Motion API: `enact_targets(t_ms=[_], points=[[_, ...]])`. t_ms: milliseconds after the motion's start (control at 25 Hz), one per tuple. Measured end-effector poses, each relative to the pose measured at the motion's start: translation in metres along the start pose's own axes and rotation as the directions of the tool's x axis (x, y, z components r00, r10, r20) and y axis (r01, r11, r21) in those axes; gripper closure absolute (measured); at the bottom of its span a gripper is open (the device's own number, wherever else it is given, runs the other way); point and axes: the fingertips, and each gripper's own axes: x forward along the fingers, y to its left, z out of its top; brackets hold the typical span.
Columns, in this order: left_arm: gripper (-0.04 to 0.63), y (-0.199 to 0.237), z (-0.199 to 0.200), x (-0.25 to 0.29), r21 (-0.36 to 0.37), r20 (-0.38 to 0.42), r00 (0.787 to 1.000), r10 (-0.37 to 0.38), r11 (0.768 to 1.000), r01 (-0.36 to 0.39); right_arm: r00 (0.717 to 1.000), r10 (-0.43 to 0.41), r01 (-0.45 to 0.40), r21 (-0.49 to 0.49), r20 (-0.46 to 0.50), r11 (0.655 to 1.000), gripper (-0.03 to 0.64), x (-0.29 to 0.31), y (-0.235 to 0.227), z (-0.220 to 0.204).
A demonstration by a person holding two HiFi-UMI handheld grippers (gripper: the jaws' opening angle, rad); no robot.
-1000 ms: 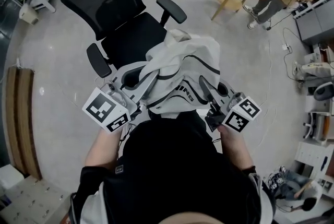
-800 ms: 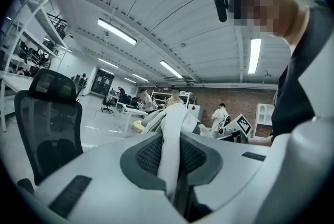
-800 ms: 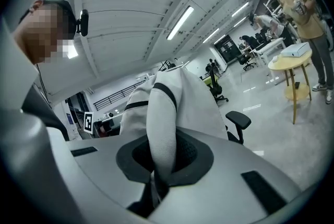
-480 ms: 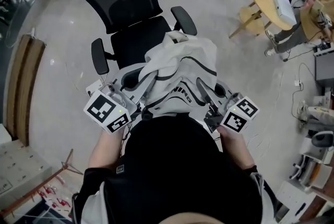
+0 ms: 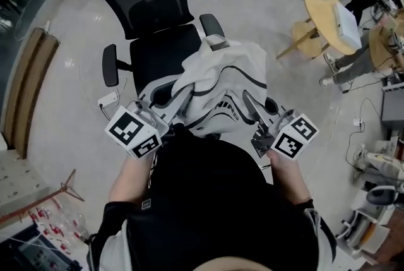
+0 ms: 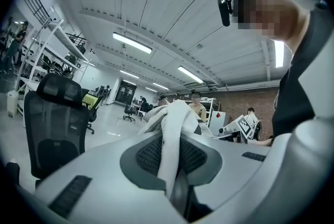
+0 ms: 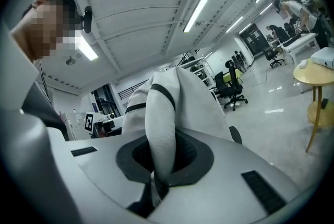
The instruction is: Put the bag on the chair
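A white bag (image 5: pixel 221 83) with black stripes and lettering hangs in the air between my two grippers, just in front of the black office chair (image 5: pixel 154 42). My left gripper (image 5: pixel 172 99) is shut on a white fold of the bag (image 6: pixel 169 150). On the other side, my right gripper (image 5: pixel 249 107) pinches a white strap of the bag (image 7: pixel 159 150). The bag's far edge reaches over the front of the chair's seat and its right armrest (image 5: pixel 212 28). In the left gripper view the chair (image 6: pixel 55 124) stands to the left.
A round yellow table (image 5: pixel 331 17) stands at the upper right, with people and desks beyond it. A wooden bench (image 5: pixel 25 93) lies along the left. A white power strip (image 5: pixel 107 100) and its cable lie on the floor by the chair's left side.
The chair has come nearer and more central in the head view, and the bag, still held by both grippers, now overlaps the seat's front edge a bit more.
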Motion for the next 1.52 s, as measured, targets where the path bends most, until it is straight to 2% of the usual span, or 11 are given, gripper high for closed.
enact_targets(t_ms=[160,360,560,720,800,1080,1320,1440,1520], points=[[0.54,-0.003,-0.01,0.011,-0.03,-0.026,1.0,-0.006,1.0,0.005,1.0,-0.009,0.009,0.026,-0.014,1.0,0.583,-0.003,-0.014,-0.002],[0.54,0.019,-0.018,0.022,-0.065,-0.04,0.999,0.02,0.998,-0.023,0.998,-0.002,0.005,0.061,-0.059,0.998,0.583,0.015,-0.032,-0.006],[0.54,0.066,-0.011,0.013,-0.089,-0.015,0.997,0.076,0.993,-0.077,0.992,0.036,-0.027,0.074,-0.118,0.997,0.583,0.062,-0.035,-0.003],[0.54,0.139,0.005,-0.011,-0.119,0.04,0.99,0.137,0.984,-0.132,0.981,0.074,-0.069,0.038,-0.18,0.997,0.583,0.142,-0.033,0.01],[0.54,0.161,0.012,-0.019,-0.112,0.058,0.986,0.159,0.982,-0.152,0.977,0.1,-0.094,0.038,-0.191,0.995,0.583,0.167,-0.031,0.015],[0.54,0.155,0.03,-0.033,-0.073,0.096,0.966,0.238,0.97,-0.232,0.967,0.162,-0.159,0.032,-0.197,0.987,0.583,0.181,-0.026,0.03],[0.54,0.221,0.04,-0.053,-0.105,0.108,0.929,0.355,0.933,-0.345,0.927,0.245,-0.244,0.039,-0.284,0.969,0.583,0.266,-0.034,0.04],[0.54,0.237,0.036,-0.057,-0.121,0.1,0.902,0.419,0.906,-0.407,0.901,0.287,-0.284,0.057,-0.327,0.957,0.583,0.287,-0.039,0.036],[0.54,0.245,0.028,-0.054,-0.134,0.099,0.877,0.471,0.879,-0.457,0.876,0.322,-0.32,0.066,-0.36,0.945,0.583,0.297,-0.049,0.031]])
